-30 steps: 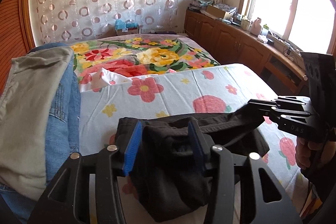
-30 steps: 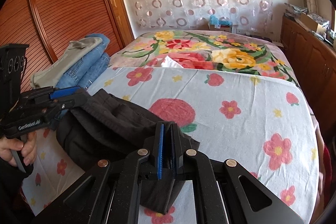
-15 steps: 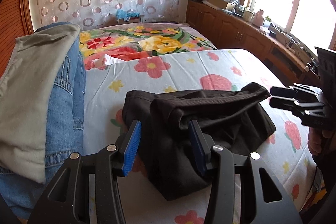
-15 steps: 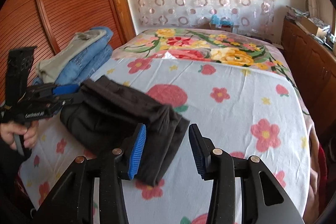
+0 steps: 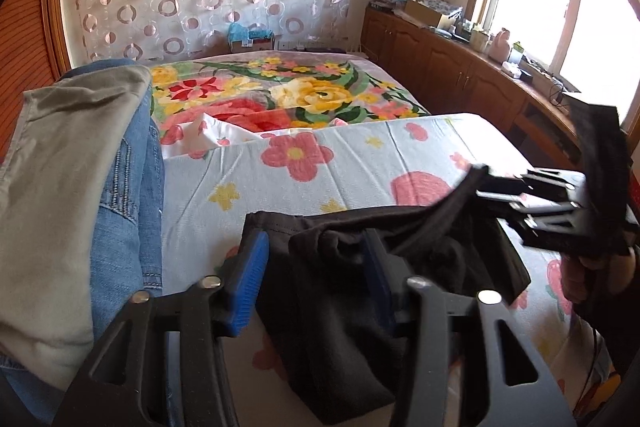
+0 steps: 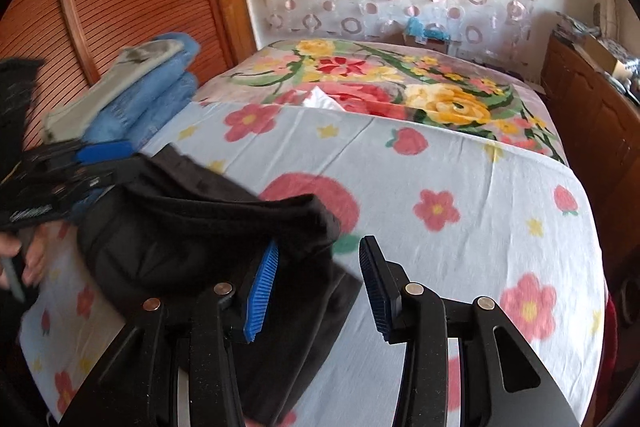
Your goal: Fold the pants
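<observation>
The black pants [image 5: 344, 307] lie bunched in a loose folded heap on the flowered sheet. They also show in the right wrist view [image 6: 192, 247]. My left gripper [image 5: 316, 283] is open, its blue pads astride the near part of the heap. My right gripper [image 6: 316, 287] is open at the heap's right edge, its left pad over the cloth and its right pad over bare sheet. In the left wrist view the right gripper [image 5: 516, 195] shows blurred at the far right, with a lifted fold of black cloth against its tips.
A stack of folded jeans [image 5: 128, 219] with a khaki garment [image 5: 60, 187] on top sits at the bed's left; it also shows in the right wrist view [image 6: 136, 95]. A floral blanket [image 5: 280, 95] covers the bed's far half. Wooden cabinets [image 5: 460, 75] line the right wall.
My right gripper went from shut on the pants to open. Both grippers moved back in close to the heap, and a fold at its right end has risen.
</observation>
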